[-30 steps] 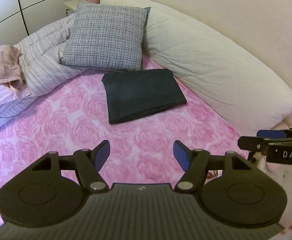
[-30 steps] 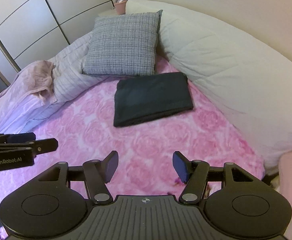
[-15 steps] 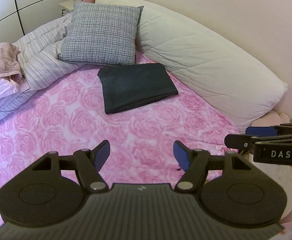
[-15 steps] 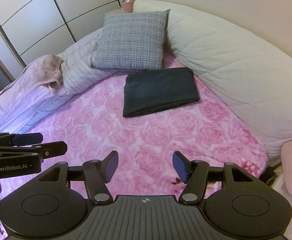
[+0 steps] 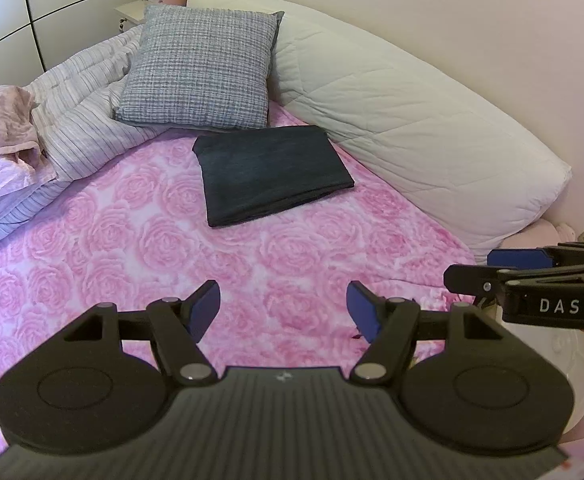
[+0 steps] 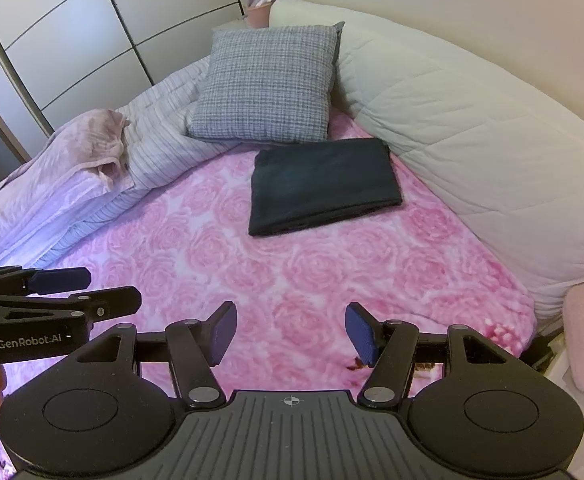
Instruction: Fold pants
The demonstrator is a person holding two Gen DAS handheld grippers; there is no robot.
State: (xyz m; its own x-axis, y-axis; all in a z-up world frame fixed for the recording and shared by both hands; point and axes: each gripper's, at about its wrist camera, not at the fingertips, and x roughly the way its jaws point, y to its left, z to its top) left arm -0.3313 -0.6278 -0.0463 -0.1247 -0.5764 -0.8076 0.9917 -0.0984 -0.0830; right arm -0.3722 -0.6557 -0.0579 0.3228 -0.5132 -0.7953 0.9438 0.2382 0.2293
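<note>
The dark pants (image 5: 272,172) (image 6: 323,188) lie folded into a flat rectangle on the pink rose bedspread (image 5: 132,248) (image 6: 284,272), in front of a grey checked cushion. My left gripper (image 5: 284,310) hovers open and empty well short of the pants, over the near part of the bed. My right gripper (image 6: 290,330) is likewise open and empty, equally far back. Each gripper shows at the edge of the other's view: the right one (image 5: 491,270) at the left view's right side, the left one (image 6: 92,292) at the right view's left side.
The grey checked cushion (image 5: 200,68) (image 6: 268,84) leans at the head. A long white quilted bolster (image 5: 411,128) (image 6: 471,148) runs along the wall on the right. A striped duvet (image 5: 76,132) and pink blanket (image 6: 88,144) are bunched on the left. Wardrobe doors (image 6: 72,28) stand behind.
Both grippers have drawn back and risen from the folded pants, which look smaller and farther now. The pants have not moved. Both stay open.
</note>
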